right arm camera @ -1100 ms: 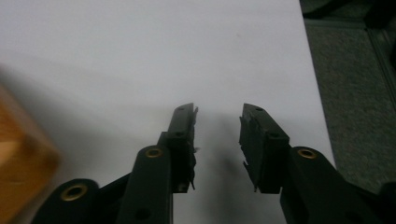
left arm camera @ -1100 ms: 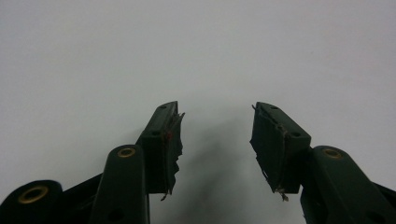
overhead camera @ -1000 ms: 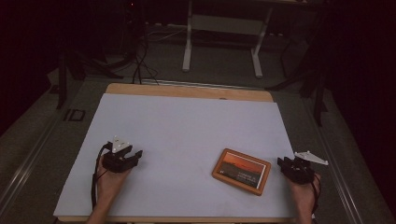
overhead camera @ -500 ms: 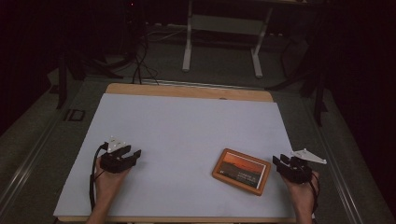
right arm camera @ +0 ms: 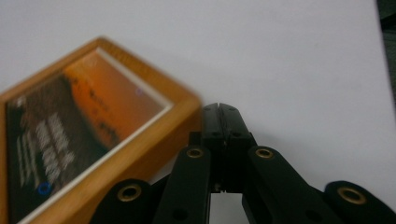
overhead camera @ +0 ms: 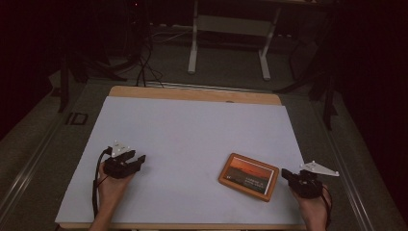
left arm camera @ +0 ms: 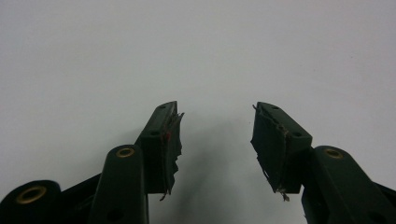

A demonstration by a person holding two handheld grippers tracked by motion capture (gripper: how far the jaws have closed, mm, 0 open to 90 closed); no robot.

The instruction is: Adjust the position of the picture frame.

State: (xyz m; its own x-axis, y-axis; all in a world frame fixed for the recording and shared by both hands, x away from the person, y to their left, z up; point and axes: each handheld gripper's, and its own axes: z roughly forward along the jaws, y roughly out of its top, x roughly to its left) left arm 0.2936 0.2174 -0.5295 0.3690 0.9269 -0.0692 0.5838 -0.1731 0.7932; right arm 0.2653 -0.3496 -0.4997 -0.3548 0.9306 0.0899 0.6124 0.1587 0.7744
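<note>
Framed picture: a flat rectangular wooden-framed picture with an orange sunset print lies on the white table, near its front right corner.
Right gripper: jaws have just been closing and now meet, clenched on nothing, just beside the frame's right edge.
Left gripper: jaws released, apart, over bare table, well apart from the frame.

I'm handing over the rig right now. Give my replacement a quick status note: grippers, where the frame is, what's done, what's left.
Left gripper: open, empty, resting over the white table.
Right gripper: fingers have just closed, shut with nothing between them, tips at the corner of the wooden picture frame.
Frame lies flat, picture up, near the table's front right.
Done: nothing gripped yet.
Left: probably nudging or regrasping the frame.
</note>
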